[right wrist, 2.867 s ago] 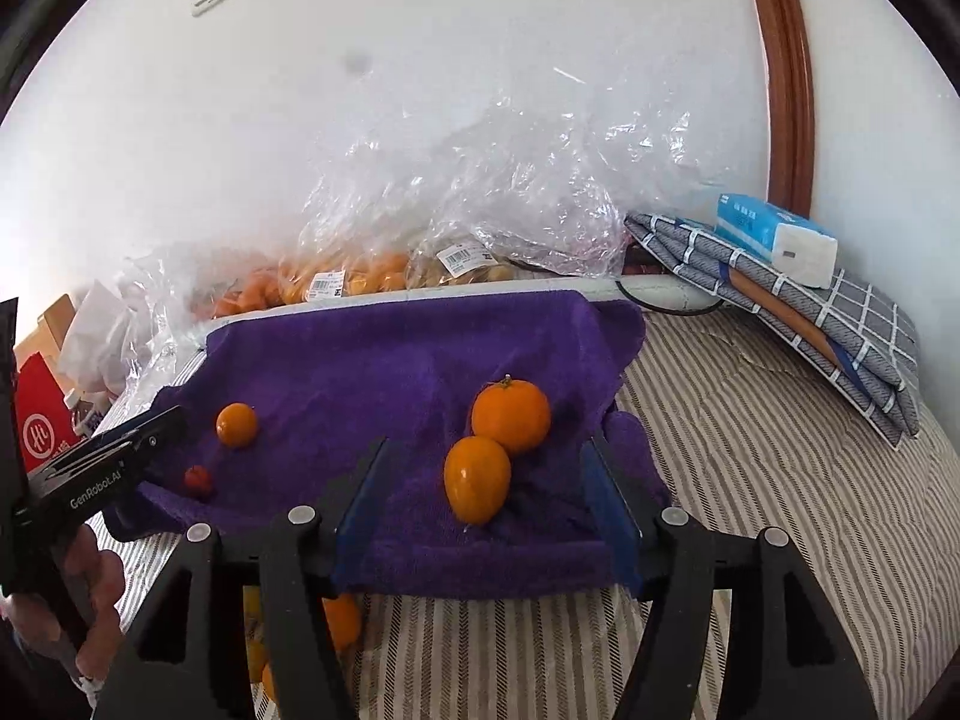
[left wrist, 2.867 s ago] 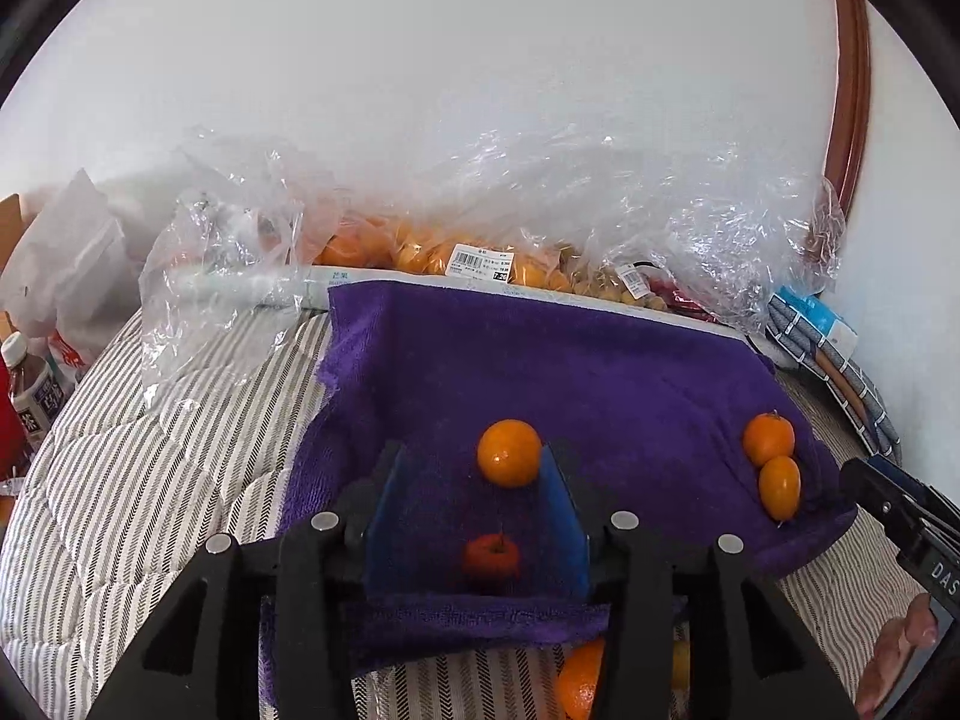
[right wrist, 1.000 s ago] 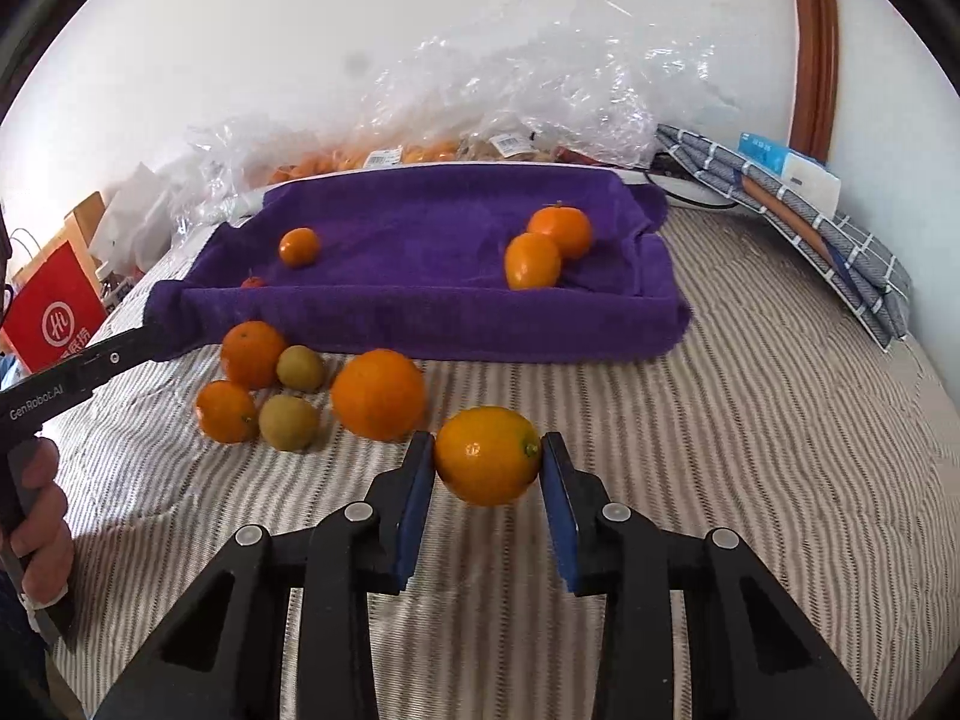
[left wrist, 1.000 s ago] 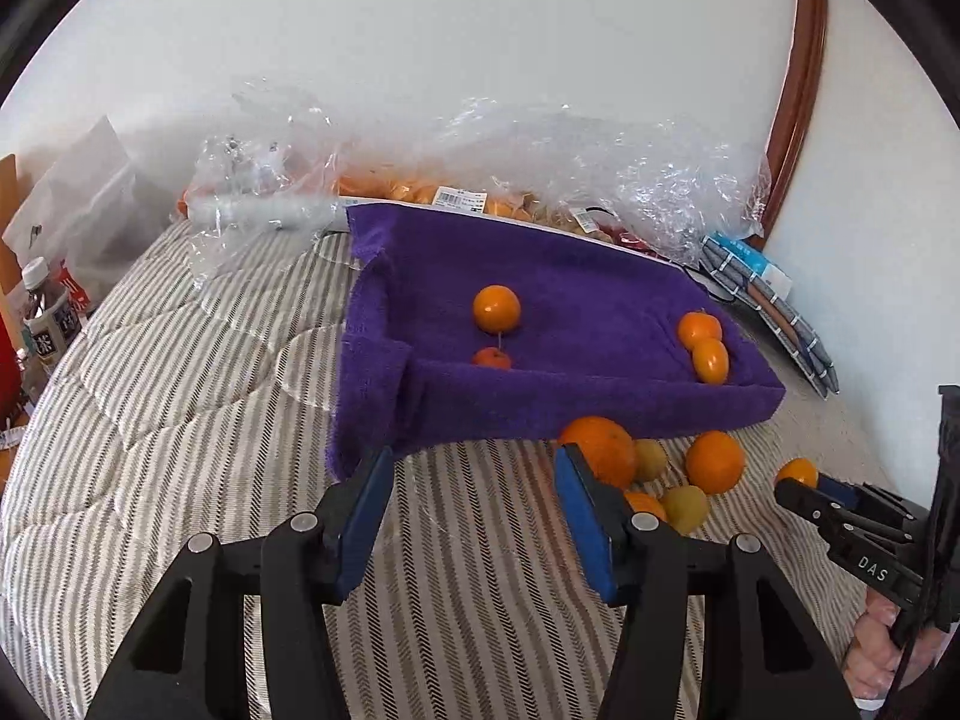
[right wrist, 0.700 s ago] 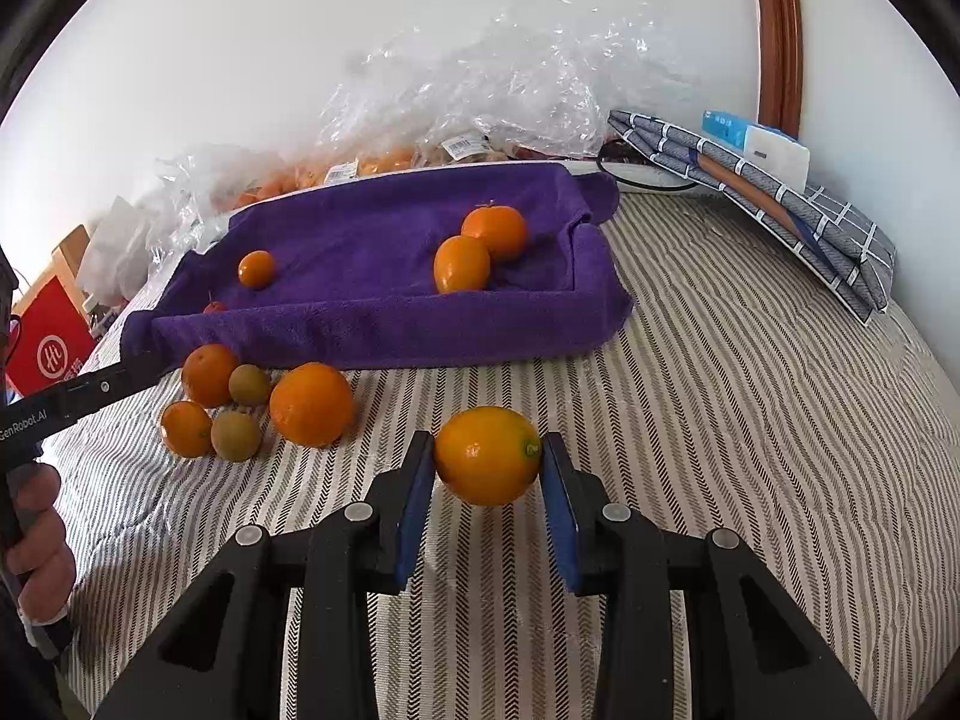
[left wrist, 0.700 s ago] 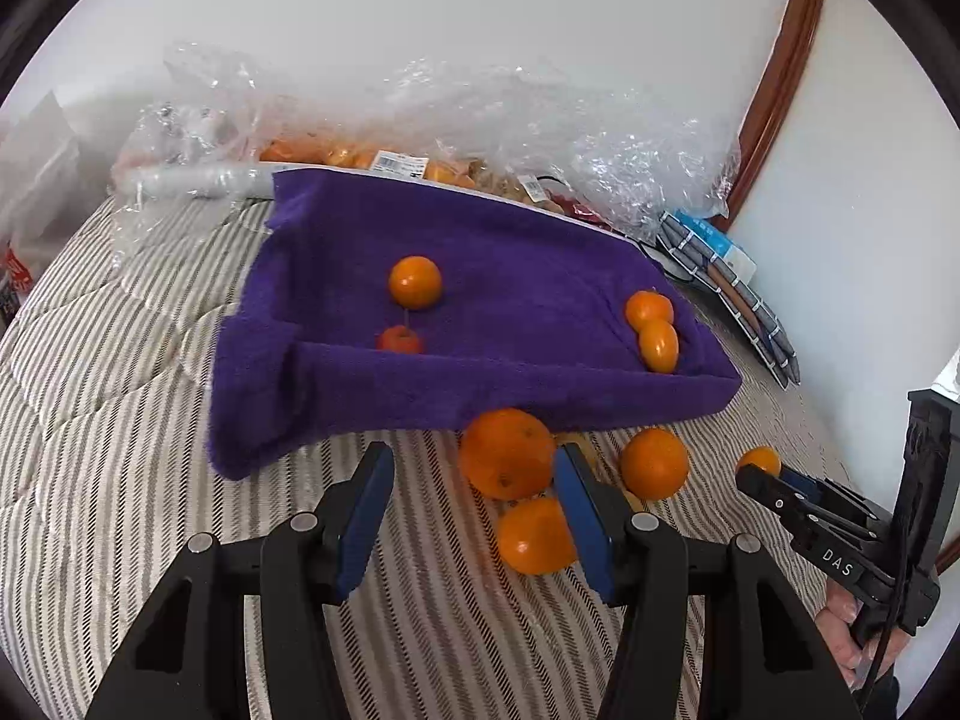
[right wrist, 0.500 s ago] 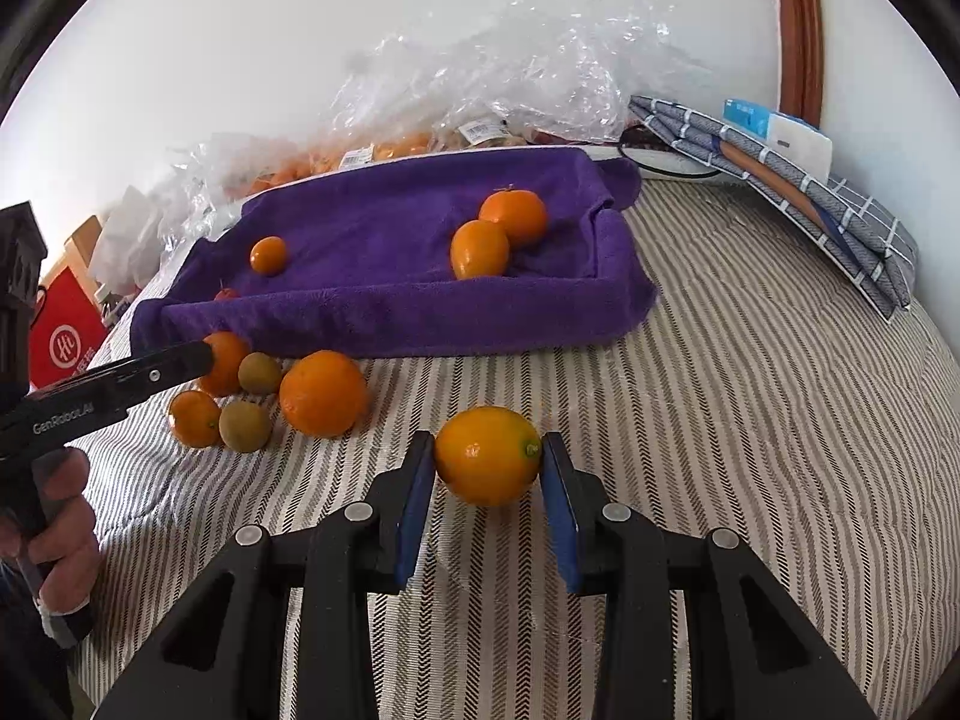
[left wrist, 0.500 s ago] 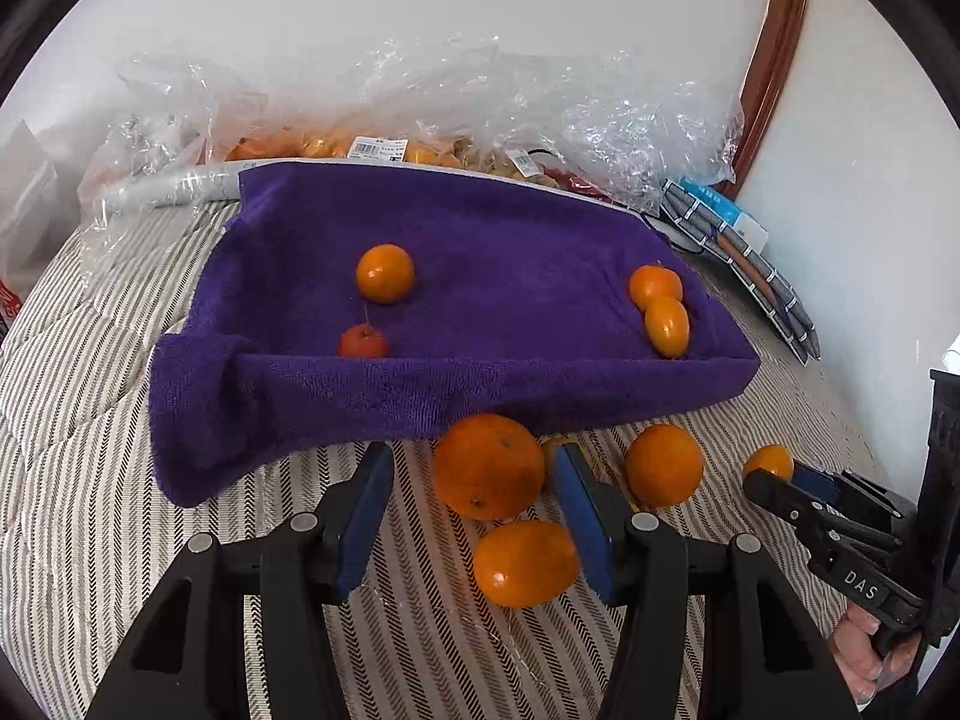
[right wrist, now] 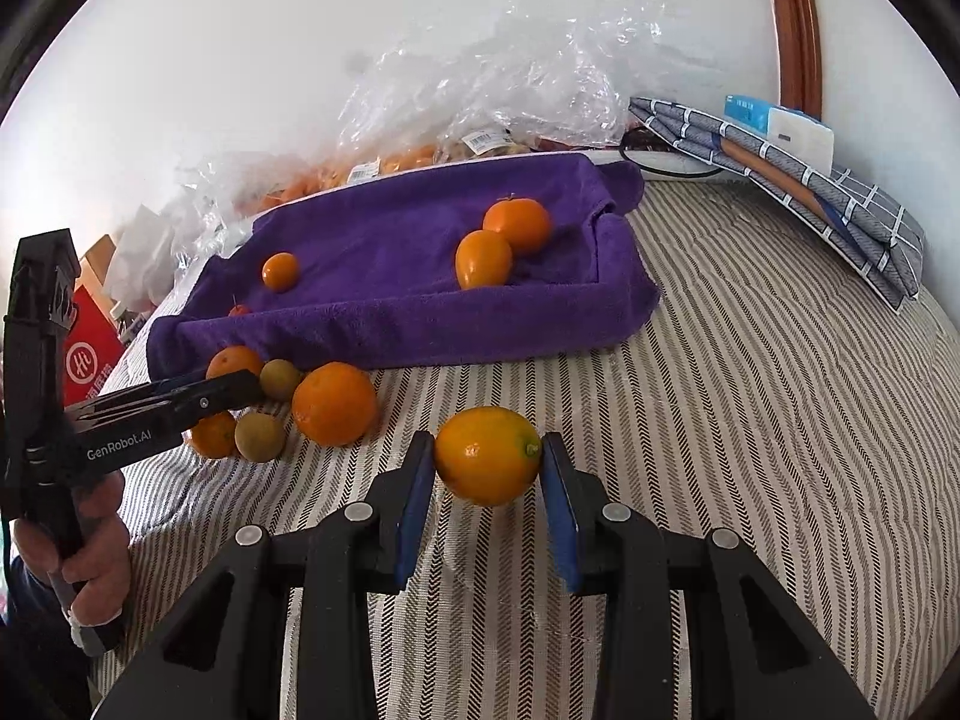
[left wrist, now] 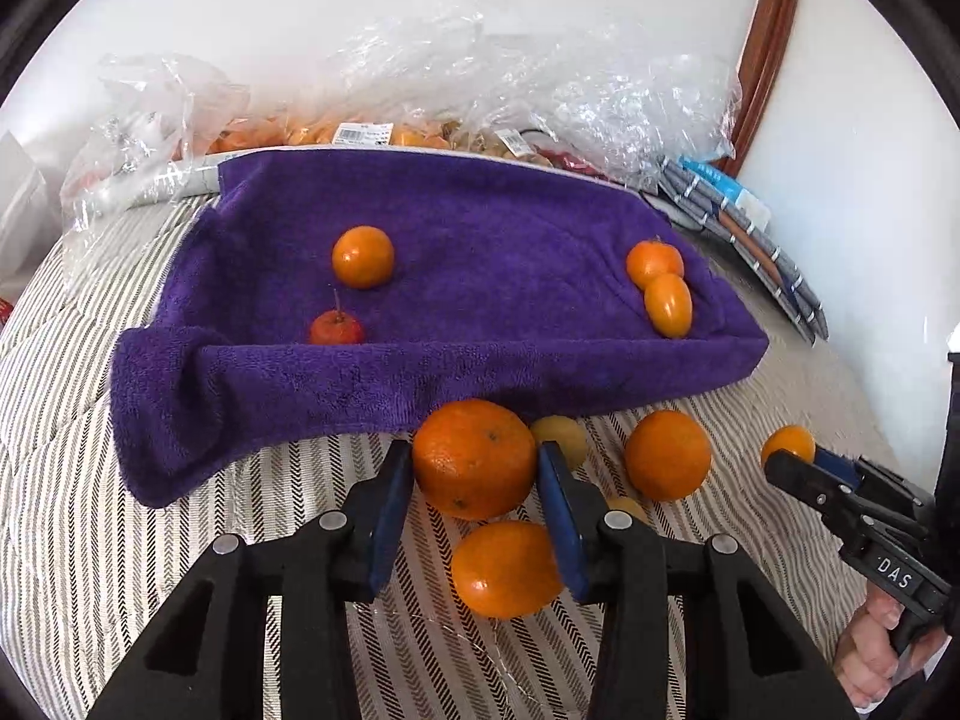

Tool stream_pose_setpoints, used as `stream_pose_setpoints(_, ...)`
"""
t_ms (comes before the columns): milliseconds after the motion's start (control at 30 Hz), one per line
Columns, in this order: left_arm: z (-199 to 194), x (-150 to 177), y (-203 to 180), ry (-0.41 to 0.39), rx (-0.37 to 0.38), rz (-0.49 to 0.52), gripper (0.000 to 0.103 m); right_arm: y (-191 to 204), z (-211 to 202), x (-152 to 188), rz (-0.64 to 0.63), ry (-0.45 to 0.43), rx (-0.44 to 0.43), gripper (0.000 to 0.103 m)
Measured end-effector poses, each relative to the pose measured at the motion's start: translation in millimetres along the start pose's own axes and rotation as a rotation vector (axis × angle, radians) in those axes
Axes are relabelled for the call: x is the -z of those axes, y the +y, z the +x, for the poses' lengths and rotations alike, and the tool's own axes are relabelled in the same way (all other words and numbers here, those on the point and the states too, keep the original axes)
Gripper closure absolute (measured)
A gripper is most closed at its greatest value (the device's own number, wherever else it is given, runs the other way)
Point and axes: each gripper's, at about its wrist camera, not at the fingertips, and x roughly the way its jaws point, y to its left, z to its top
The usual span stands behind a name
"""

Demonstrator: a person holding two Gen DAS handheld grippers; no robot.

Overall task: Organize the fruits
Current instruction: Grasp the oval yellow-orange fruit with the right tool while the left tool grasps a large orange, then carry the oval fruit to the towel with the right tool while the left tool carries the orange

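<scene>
Closing in from the bed's near edge, the left hand-held gripper (left wrist: 474, 480) now brackets the large orange (left wrist: 474, 459) below the purple towel tray (left wrist: 480, 360), pads apparently not yet gripping. The right hand-held gripper (right wrist: 487, 471) still clamps its lemon (right wrist: 487, 456), so two fruits are nearly ready for sorting.

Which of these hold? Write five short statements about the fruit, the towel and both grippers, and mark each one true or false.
1. The right gripper is clamped on an oval orange fruit. True.
2. Six fruits lie on the purple towel. False: four show on it.
3. The small red fruit lies on the striped bedding. False: it lies on the towel, near the front fold.
4. Two small greenish fruits lie on the bedding among oranges. True.
5. A large orange shows between the fingers of the left gripper. True.
</scene>
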Motion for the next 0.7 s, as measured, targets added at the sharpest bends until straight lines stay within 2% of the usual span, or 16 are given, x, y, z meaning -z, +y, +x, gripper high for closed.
stream_pose_setpoints(167, -11.7, 2.3, 4.8, -0.065, -0.015, -0.032, 0.063, -2.6, 0.7, -0.3, 0.011, 0.0, -0.002, 0.068)
stream_pose_setpoints(333, -27.1, 5.2, 1.3, -0.145, 0.007, -0.006, 0.063, 0.8, 1.1, -0.4, -0.006, 0.0, 0.005, 0.068)
stream_pose_setpoints(700, -35.8, 4.3, 7.7, -0.193, -0.034, -0.051, 0.063, -10.7, -5.5, -0.5, 0.054, -0.033, -0.018, 0.068)
